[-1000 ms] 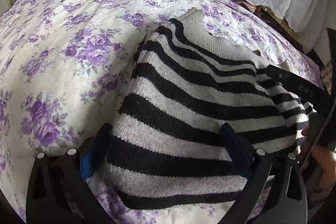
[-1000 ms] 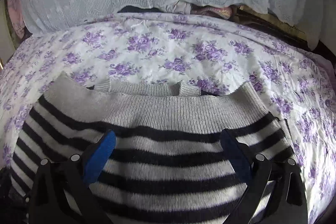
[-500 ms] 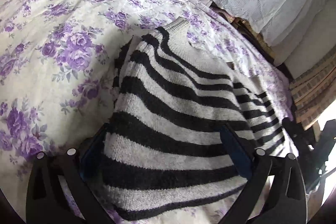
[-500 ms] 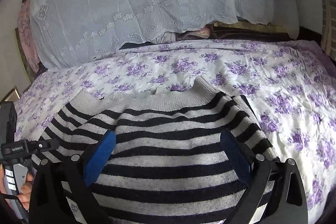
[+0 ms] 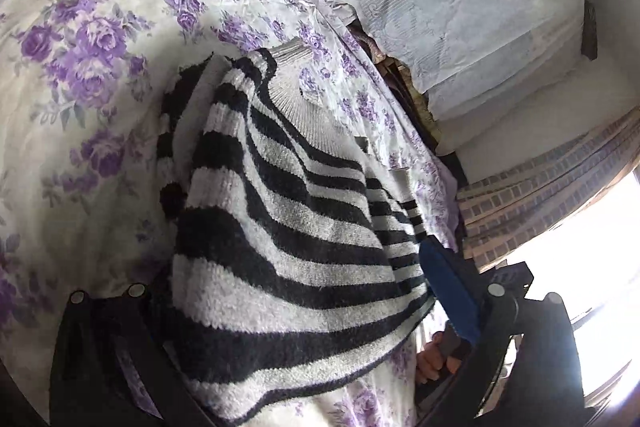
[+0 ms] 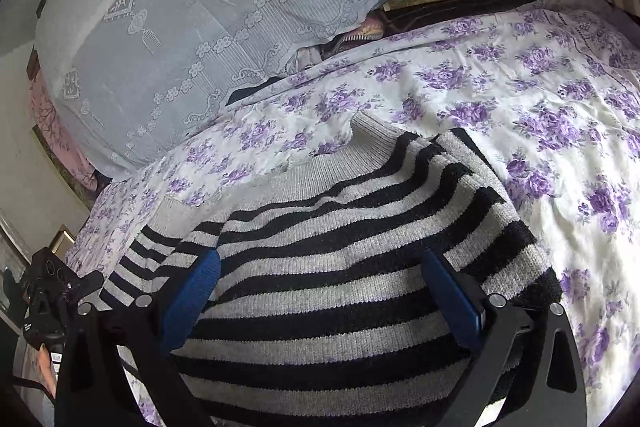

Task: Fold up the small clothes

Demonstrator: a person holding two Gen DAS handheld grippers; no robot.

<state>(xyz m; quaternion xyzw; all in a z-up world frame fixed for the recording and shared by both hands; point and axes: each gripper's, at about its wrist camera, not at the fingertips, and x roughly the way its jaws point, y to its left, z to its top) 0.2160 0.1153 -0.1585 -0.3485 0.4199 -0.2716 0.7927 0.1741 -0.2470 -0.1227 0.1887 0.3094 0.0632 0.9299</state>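
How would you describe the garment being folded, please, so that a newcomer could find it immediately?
Start from the bed's white cover printed with purple flowers. On it, in front of the pale lace cloth, lies the striped sweater. Its fuzzy black and grey bands and plain grey ribbed collar set it apart from the floral and lace fabrics around it.

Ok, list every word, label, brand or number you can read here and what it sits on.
None can be read.
The other handheld gripper at the left edge of the right wrist view: any marking on it is too small and dark to read.
The striped sweater, the floral bedsheet and the lace cover: no text.
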